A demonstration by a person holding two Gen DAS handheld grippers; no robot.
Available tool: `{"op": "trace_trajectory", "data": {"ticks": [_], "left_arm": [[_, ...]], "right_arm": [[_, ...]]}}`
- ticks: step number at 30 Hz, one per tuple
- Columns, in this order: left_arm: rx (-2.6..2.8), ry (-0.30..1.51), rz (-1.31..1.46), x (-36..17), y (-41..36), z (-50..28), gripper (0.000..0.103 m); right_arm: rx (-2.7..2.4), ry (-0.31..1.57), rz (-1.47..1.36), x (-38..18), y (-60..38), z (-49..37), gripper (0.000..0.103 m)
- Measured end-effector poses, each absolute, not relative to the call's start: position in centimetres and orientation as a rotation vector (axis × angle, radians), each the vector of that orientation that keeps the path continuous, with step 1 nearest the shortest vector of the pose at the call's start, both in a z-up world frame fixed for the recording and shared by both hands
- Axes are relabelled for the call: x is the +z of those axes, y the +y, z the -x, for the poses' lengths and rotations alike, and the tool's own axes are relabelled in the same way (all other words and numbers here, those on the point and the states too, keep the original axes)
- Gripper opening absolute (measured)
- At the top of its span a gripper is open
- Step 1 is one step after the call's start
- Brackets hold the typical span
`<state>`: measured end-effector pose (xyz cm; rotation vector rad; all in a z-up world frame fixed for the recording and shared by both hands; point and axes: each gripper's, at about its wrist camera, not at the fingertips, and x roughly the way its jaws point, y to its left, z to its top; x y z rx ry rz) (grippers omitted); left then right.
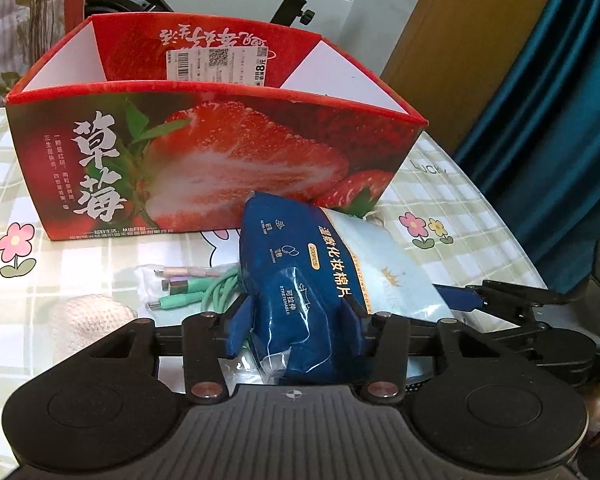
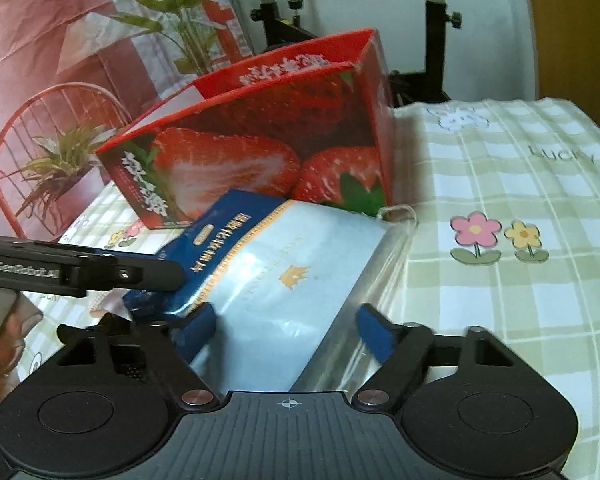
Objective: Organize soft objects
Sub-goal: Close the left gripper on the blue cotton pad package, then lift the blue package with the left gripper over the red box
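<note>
Here, two hand-held grippers each straddle a soft packet lying in front of the strawberry box (image 1: 204,152) on the checked tablecloth (image 2: 500,184). The left gripper (image 1: 298,316) has its blue fingers (image 1: 239,322) pressed against the flanks of the dark blue cotton-pad packet (image 1: 296,276), which bulges between them and leans against the box's near wall; the hold is low on the packet, presumably so that it can be lifted over the rim. The right gripper (image 2: 288,326) sits around the pale blue packet (image 2: 296,276), which lies just beside the dark one and partly under it. Its fingers (image 2: 374,334) stand half closed along the packet's sides; whether they already press on it cannot be told. Both packets lie near the box's right front corner, touching each other. To the left, toward the cloth's near edge, a clear bag of cables (image 1: 188,286) and a cream knitted piece (image 1: 92,324) wait. The box's open top faces up, apparently to receive the soft things.
</note>
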<state>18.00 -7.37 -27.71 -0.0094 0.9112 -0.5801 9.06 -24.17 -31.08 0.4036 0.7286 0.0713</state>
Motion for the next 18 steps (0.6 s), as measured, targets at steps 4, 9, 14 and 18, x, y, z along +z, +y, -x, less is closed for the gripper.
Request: {"op": "trace_trajectory", "data": {"ticks": [4, 9, 14, 18], "left_arm": [[-0.601, 0.901, 0.006, -27.2, -7.6, -17.5, 0.044], [-0.628, 0.893, 0.013, -26.5, -7.4, -16.7, 0.038], [-0.638, 0.875, 0.041, -25.8, -6.6, -15.6, 0.036], [-0.637, 0.846, 0.068, -24.8, -5.6, -14.9, 0.034]], "right_arm": [[0.071, 0.717, -0.257, -29.5, -22.8, -9.2, 0.034], [0.115, 0.719, -0.225, -28.4, -22.2, -9.0, 0.015], [0.129, 0.694, -0.229, -27.2, -21.9, -8.3, 0.006], [0.150, 0.664, -0.202, -25.7, -21.2, -7.7, 0.006]]}}
